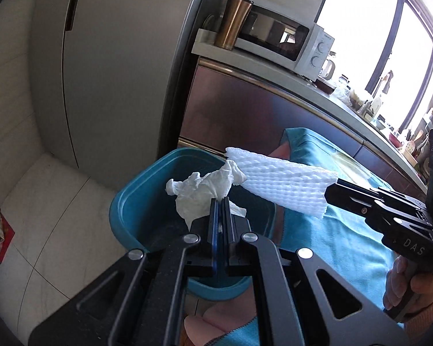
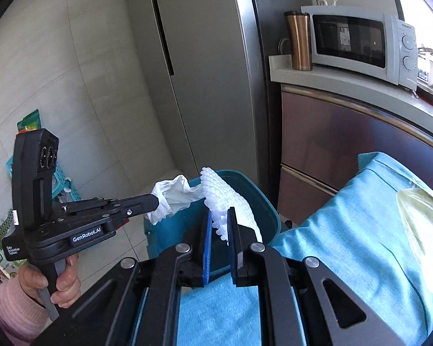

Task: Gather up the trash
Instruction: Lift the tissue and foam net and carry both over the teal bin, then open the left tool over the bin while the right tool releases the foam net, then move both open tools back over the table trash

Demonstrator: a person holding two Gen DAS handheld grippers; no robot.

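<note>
A teal trash bin stands on the floor beside a table with a blue cloth. My left gripper is shut on a crumpled white tissue and holds it over the bin's opening. My right gripper is shut on a white foam net sleeve and holds it over the bin; in the left wrist view it enters from the right with the foam net touching the tissue. In the right wrist view the left gripper holds the tissue above the bin.
A grey fridge stands behind the bin. A counter with a microwave and a copper tumbler lies to the right. Packaging and a teal basket lie on the floor at left. A clear plastic bag lies on the blue cloth.
</note>
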